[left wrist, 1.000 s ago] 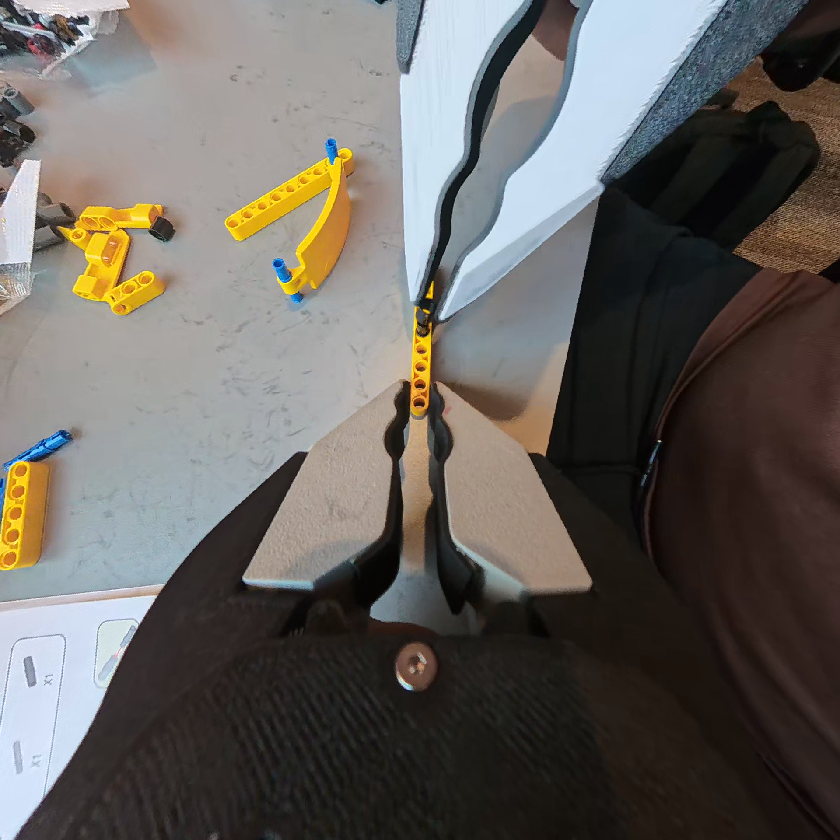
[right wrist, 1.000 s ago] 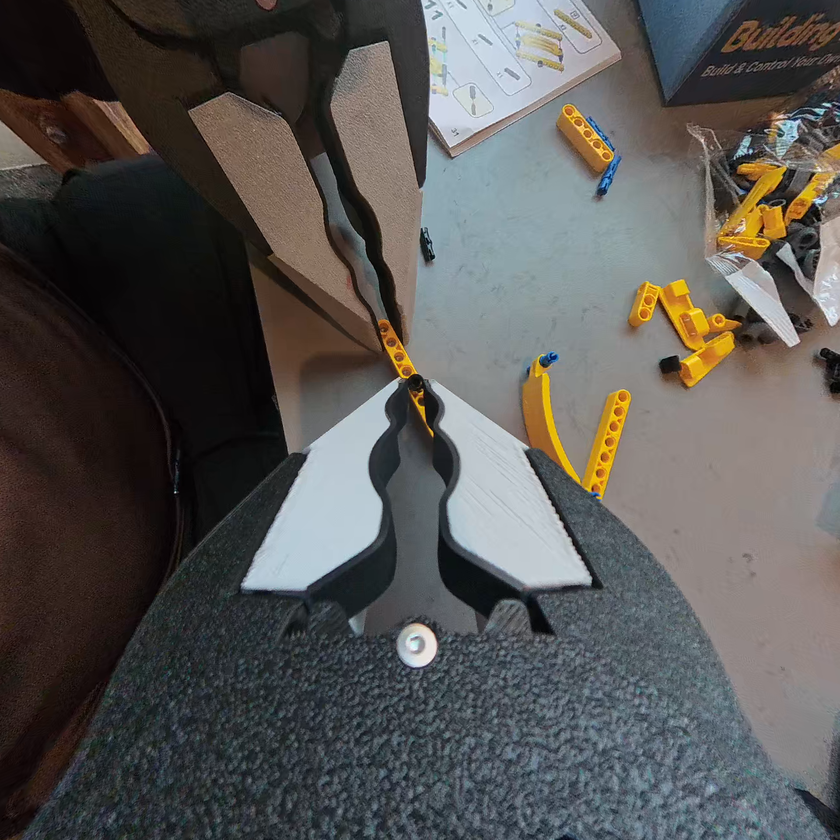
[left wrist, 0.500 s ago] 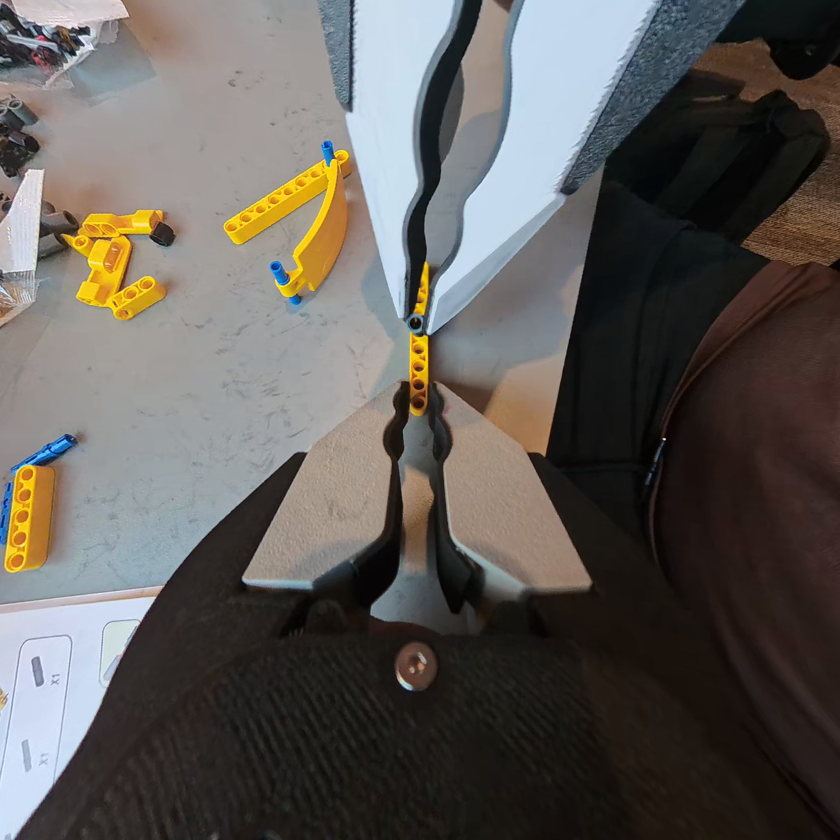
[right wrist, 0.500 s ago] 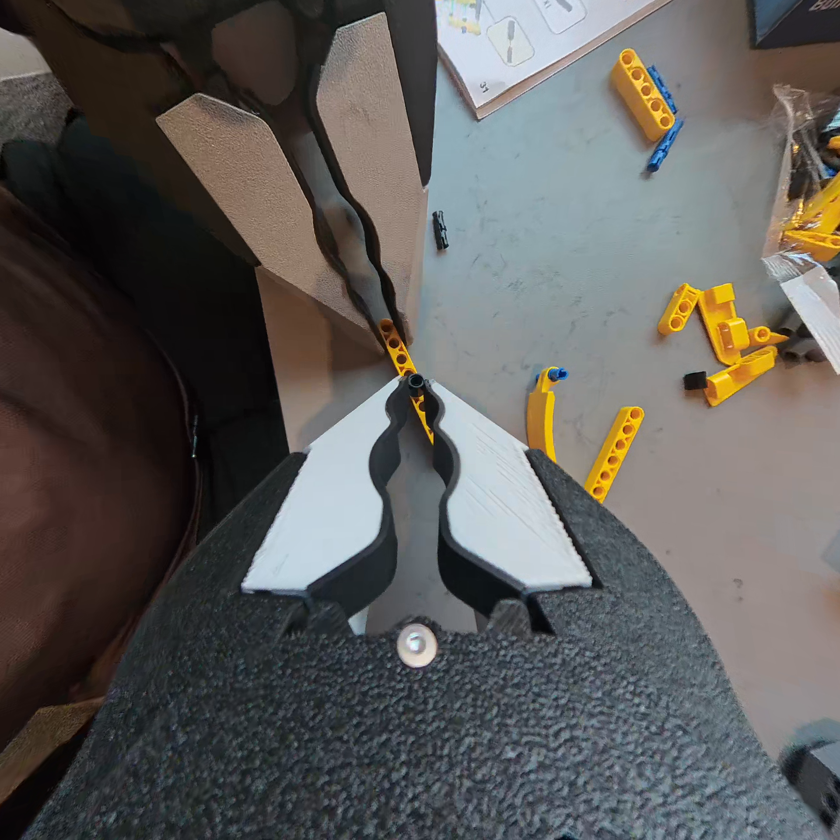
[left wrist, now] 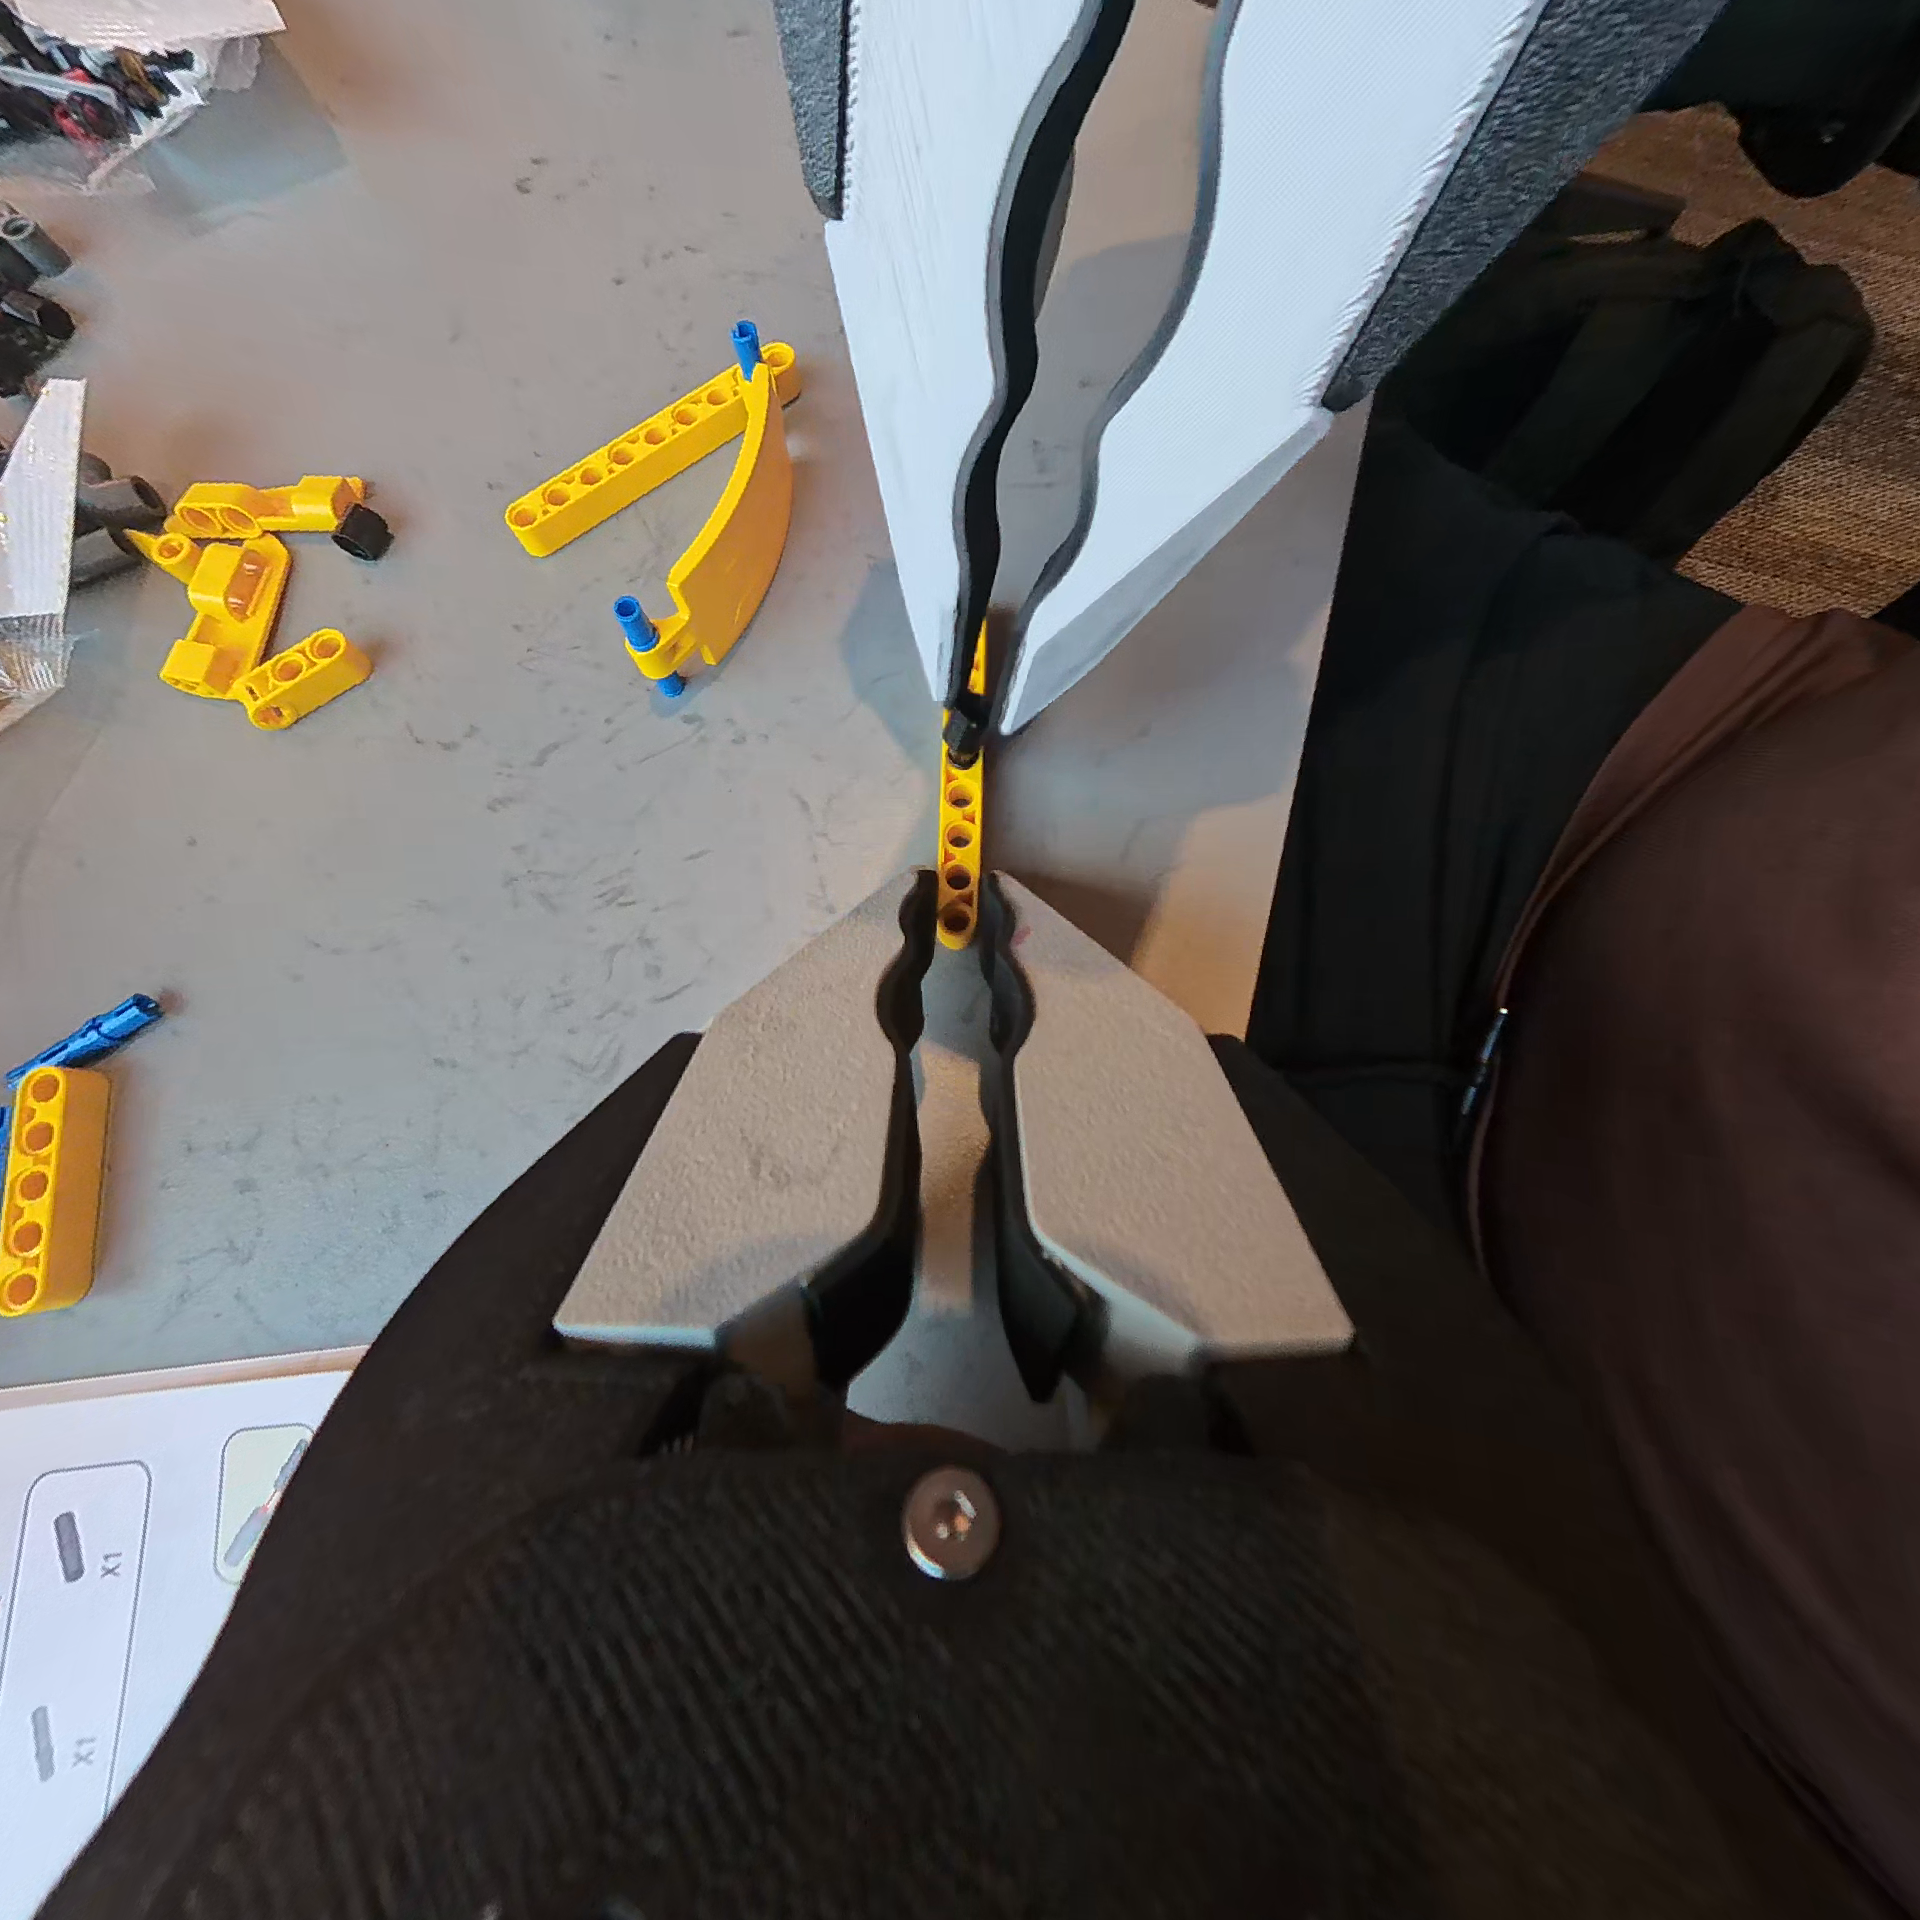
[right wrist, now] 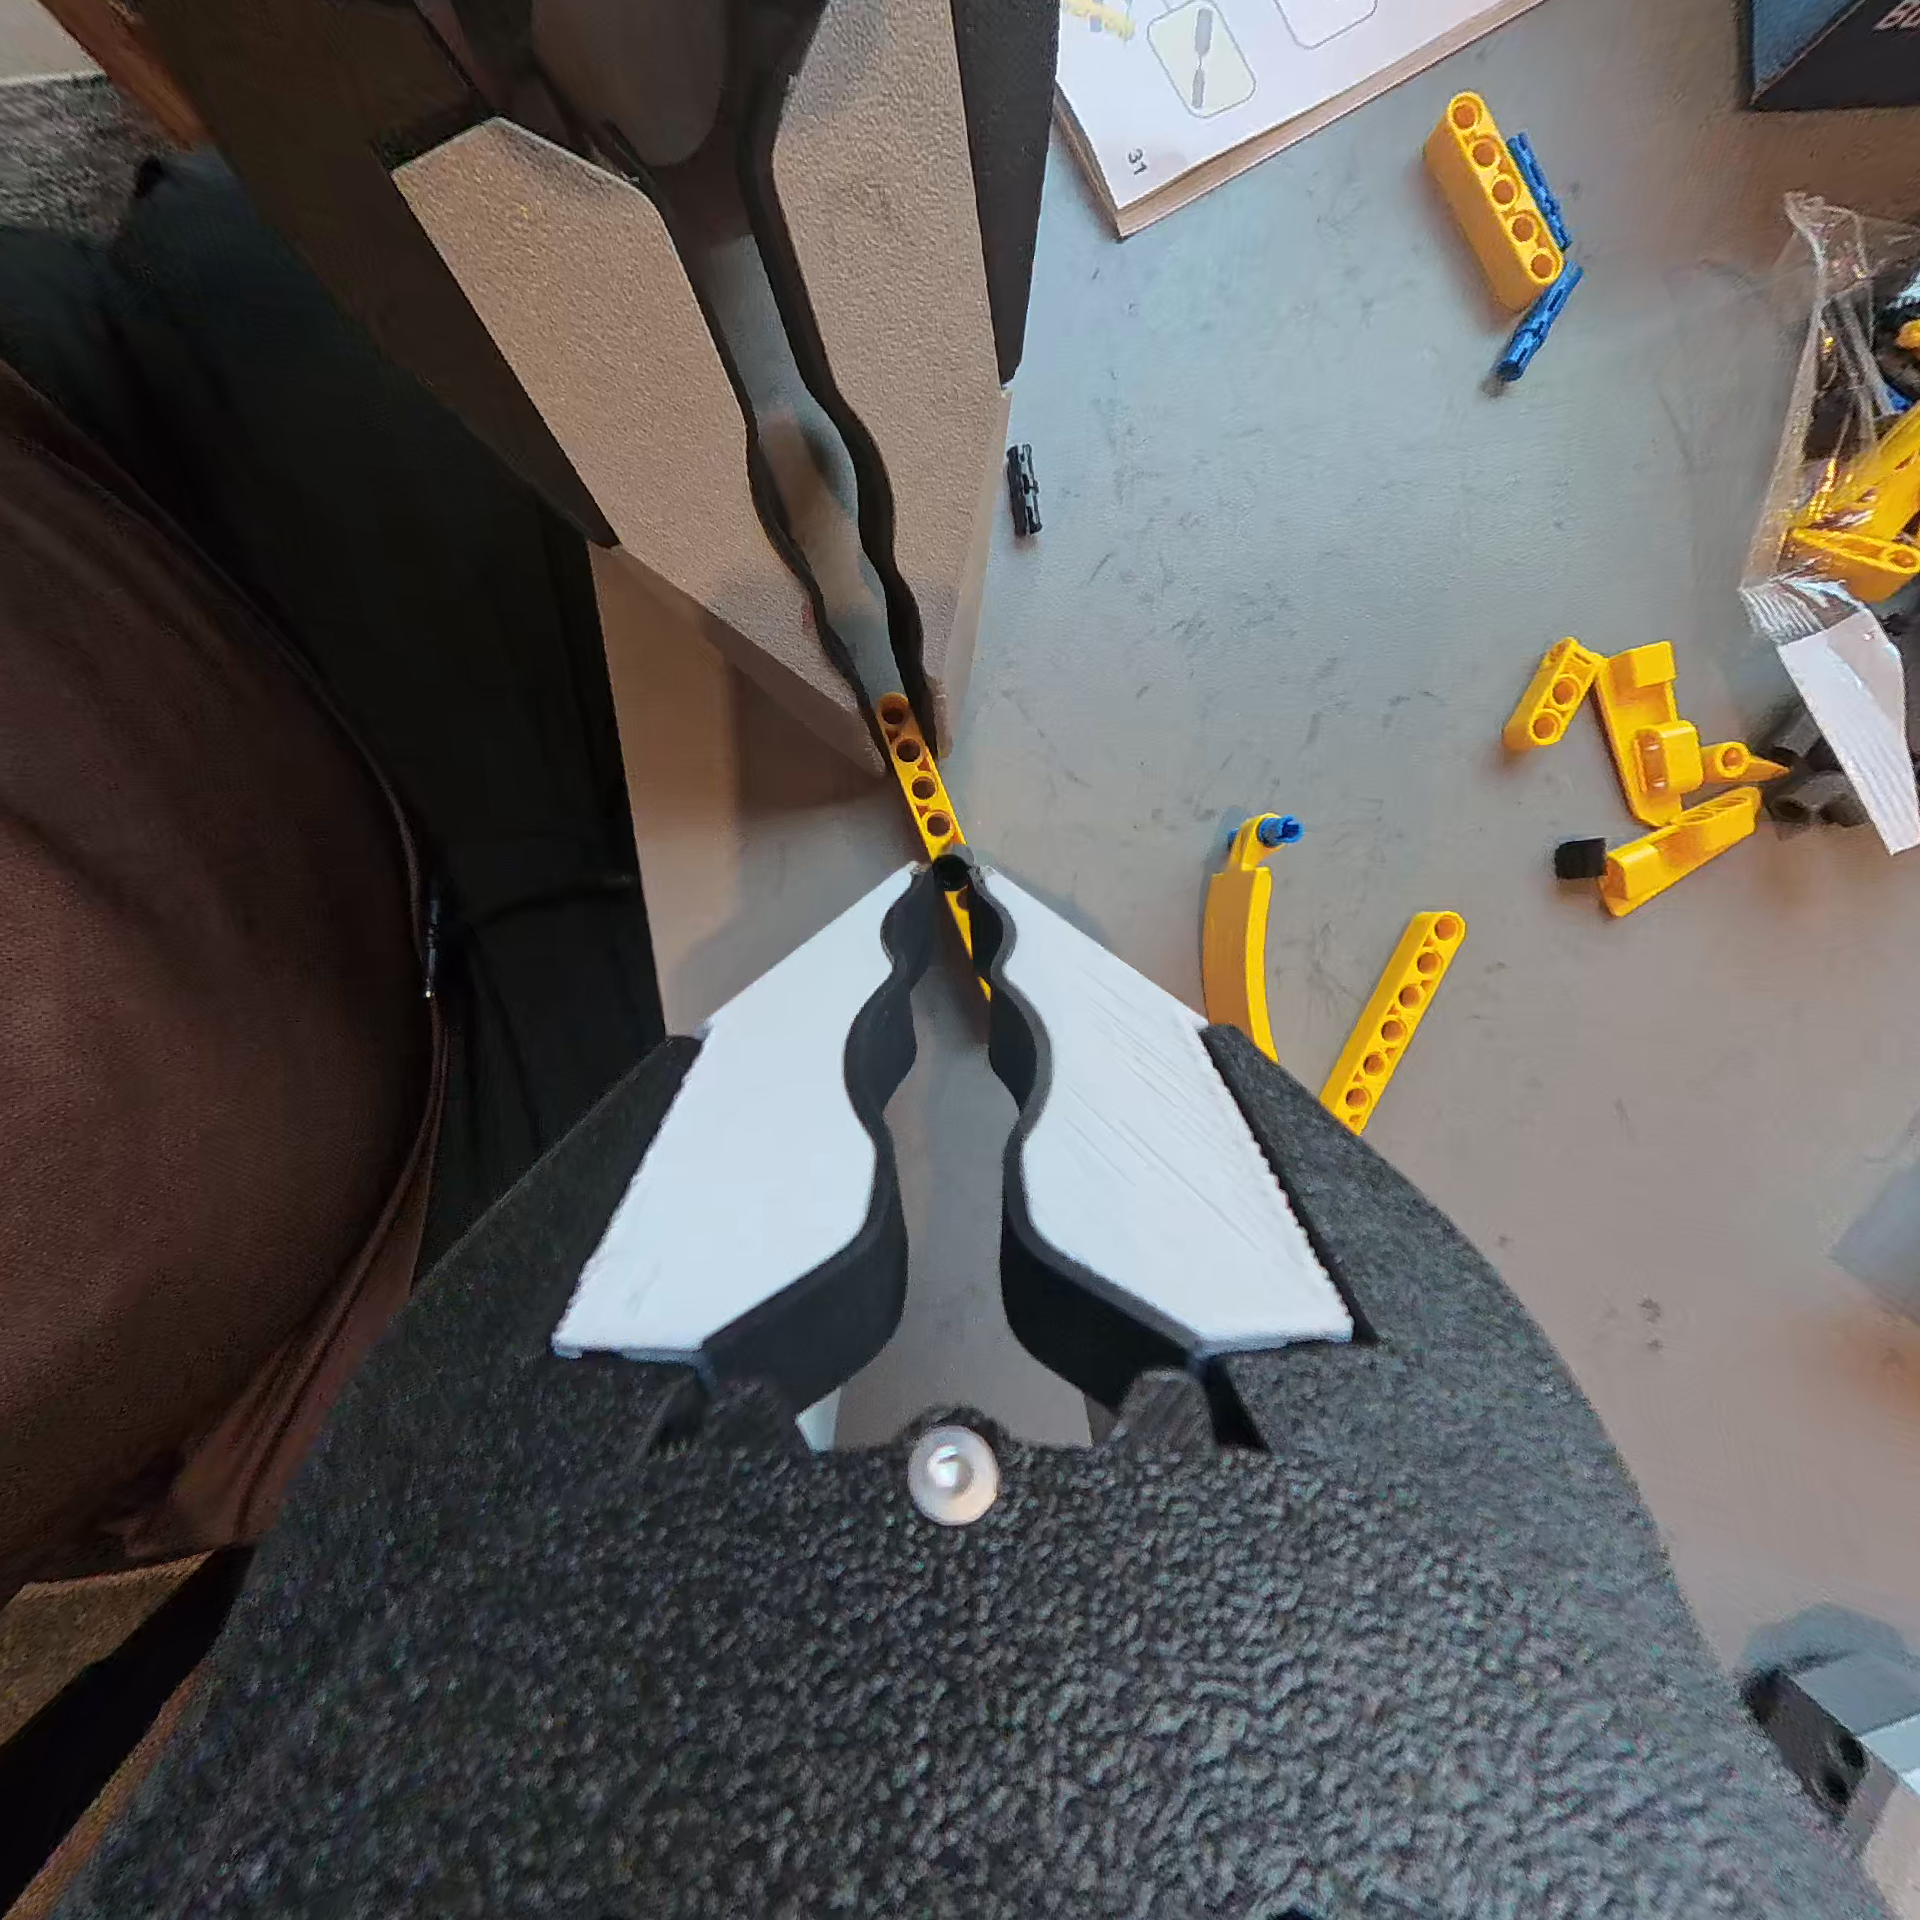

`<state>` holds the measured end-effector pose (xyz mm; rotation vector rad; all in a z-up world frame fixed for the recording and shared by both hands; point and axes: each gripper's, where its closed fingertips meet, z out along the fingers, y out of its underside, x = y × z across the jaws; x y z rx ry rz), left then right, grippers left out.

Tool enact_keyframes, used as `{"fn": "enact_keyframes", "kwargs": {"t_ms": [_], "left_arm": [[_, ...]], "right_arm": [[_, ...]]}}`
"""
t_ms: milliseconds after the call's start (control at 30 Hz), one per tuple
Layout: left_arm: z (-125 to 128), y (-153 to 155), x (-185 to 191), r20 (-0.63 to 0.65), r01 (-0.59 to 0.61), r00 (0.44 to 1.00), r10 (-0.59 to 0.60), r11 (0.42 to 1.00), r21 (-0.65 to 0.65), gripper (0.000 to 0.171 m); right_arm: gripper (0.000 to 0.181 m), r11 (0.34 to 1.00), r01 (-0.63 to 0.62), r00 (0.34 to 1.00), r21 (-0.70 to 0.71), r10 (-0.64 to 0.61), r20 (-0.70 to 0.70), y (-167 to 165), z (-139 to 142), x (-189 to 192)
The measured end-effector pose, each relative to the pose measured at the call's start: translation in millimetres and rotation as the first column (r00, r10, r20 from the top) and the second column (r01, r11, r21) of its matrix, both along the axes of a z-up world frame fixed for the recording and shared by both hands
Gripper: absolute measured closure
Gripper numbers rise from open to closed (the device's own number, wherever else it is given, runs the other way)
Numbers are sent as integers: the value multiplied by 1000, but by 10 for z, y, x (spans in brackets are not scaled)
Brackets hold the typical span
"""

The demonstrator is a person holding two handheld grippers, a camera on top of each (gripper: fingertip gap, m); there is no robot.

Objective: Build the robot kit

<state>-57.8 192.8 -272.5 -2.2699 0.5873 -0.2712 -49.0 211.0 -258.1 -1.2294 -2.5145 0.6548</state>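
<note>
A thin yellow beam [left wrist: 957, 831] with a row of holes is held in the air above the grey table [left wrist: 520, 883] near its edge. My left gripper [left wrist: 956, 906], with grey fingers, is shut on one end of it. My right gripper [right wrist: 951, 881], with white fingers, comes in from the opposite side and is shut on a small black pin [right wrist: 948, 871] set against a hole of the beam [right wrist: 920, 779]. The far part of the beam runs between the white fingers. The right gripper also shows in the left wrist view [left wrist: 977, 707], with the pin [left wrist: 961, 732] at its tips.
On the table lie a curved yellow panel joined to a long beam with blue pins [left wrist: 727, 520], a cluster of small yellow parts [left wrist: 239, 592], a thick yellow beam [right wrist: 1496, 197], a loose black pin [right wrist: 1025, 488], a bag of parts [right wrist: 1860, 499] and an instruction booklet [left wrist: 104, 1558]. A person's brown garment [left wrist: 1714, 1143] is beside the table edge. The tips of both grippers are at nearly the same place.
Both grippers keep their hold. The right gripper has shifted and turned a little over the table, and more of the beam now lies between its fingers. The pin stays at the beam.
</note>
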Motion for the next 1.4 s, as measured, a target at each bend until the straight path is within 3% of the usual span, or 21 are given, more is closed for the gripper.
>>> {"fn": "enact_keyframes", "kwargs": {"t_ms": [300,700,967,1067,1167,1400], "left_arm": [[1,1,-7,-6,-5,1000,5,1000,2,166],[1,1,-10,-17,-4,1000,4,1000,8,167],[1,2,-7,-19,-3,1000,3,1000,10,167],[1,3,-6,-20,-3,1000,3,1000,10,167],[1,4,-6,-19,-3,1000,3,1000,10,167],[1,6,-6,-11,-3,1000,4,1000,6,167]], "right_arm": [[176,999,-24,999,28,23,29,1,6,-21],[176,999,3,964,-43,8,267,8,3,-17],[176,999,-14,939,-42,28,344,-28,27,-52],[176,998,-61,941,20,50,335,-3,35,-62],[176,999,-33,951,-16,36,308,-16,125,-94],[176,1000,-10,968,-12,12,251,23,50,-35]]}}
